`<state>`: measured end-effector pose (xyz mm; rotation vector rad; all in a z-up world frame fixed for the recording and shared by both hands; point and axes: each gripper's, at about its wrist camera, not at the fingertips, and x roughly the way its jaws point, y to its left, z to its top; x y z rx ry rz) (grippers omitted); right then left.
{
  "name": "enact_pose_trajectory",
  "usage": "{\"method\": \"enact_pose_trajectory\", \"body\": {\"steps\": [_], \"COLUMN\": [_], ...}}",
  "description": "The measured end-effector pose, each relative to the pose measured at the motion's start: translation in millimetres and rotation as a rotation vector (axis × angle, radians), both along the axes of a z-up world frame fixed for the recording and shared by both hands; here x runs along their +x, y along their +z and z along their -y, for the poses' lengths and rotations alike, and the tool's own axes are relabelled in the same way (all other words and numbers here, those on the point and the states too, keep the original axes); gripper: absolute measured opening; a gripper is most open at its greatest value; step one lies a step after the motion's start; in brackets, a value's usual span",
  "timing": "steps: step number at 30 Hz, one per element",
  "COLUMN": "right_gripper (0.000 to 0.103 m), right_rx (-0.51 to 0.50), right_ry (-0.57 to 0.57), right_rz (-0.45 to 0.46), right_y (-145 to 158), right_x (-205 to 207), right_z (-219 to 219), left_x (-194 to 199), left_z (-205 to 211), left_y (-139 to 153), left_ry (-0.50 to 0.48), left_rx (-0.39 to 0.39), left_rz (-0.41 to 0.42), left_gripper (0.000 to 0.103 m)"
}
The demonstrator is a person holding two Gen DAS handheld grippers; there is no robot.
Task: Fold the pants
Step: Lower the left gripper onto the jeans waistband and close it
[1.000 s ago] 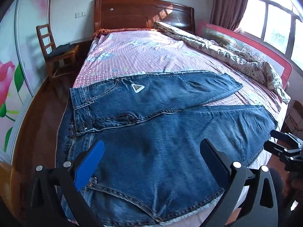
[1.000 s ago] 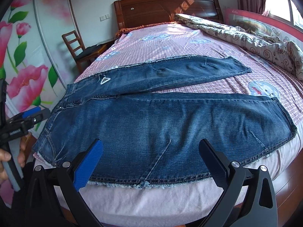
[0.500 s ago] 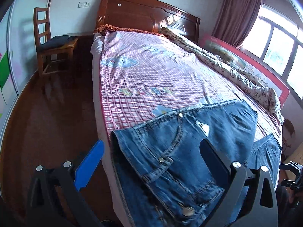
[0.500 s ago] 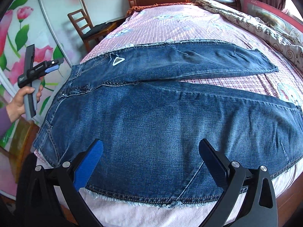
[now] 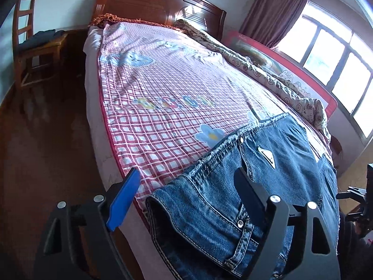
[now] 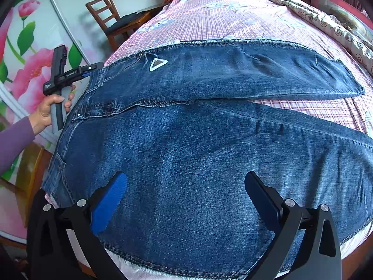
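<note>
Here, blue jeans (image 6: 198, 140) lay spread flat across the checked bed (image 5: 163, 121), legs apart, likely ready for folding. The left gripper (image 5: 186, 198) hovered at the waistband corner, jaws wide and holding nothing; the right gripper (image 6: 186, 193) hung over the near leg, equally spread and unloaded

The setting is a home bedroom. A wide bed (image 5: 163, 107) is taking up most of the room, with a carved wooden headboard (image 5: 158, 2) standing against the wall and a checked pink sheet (image 6: 221, 16) covering the mattress. A rumpled quilt (image 5: 268, 74) is lying along the far edge. A curtain (image 5: 272, 11) is hanging beside the window (image 5: 338, 58). A wooden chair (image 6: 109, 21) is standing on the wood floor (image 5: 42, 144) near a flower-printed wardrobe door (image 6: 28, 53).
</note>
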<state>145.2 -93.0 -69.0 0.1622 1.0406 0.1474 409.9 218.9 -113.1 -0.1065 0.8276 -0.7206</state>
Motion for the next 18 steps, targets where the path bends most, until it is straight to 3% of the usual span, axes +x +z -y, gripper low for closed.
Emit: {"method": "enact_pose_trajectory", "body": {"steps": [5,7,10,13,16,18], "right_gripper": [0.100,0.100,0.100,0.100,0.100,0.100], "right_rx": [0.017,0.027,0.035,0.049,0.054,0.059], "right_ry": [0.009,0.015,0.017,0.011,0.005,-0.008], "right_rz": [-0.020,-0.019,-0.006,0.004,0.026,0.043], "right_y": [-6,-7,-5,-3,3,7], "right_x": [3,3,4,2,-5,-13], "right_z": [-4,-5,-3,1,6,12], "left_x": [-5,-10,-19,-14,-11,-10], "left_z": [0,0,9,3,3,4], "left_y": [-2,-2,-6,-5,-8,-7], "left_ry": [-0.033,-0.045,-0.053,-0.003,0.036,0.068], "left_rx": [-0.006,-0.013,0.075,0.043,0.086,0.099], "left_rz": [-0.015,-0.032,-0.010,-0.049,-0.060,-0.076], "left_gripper": [0.075,0.061,0.052,0.042,0.026,0.021]}}
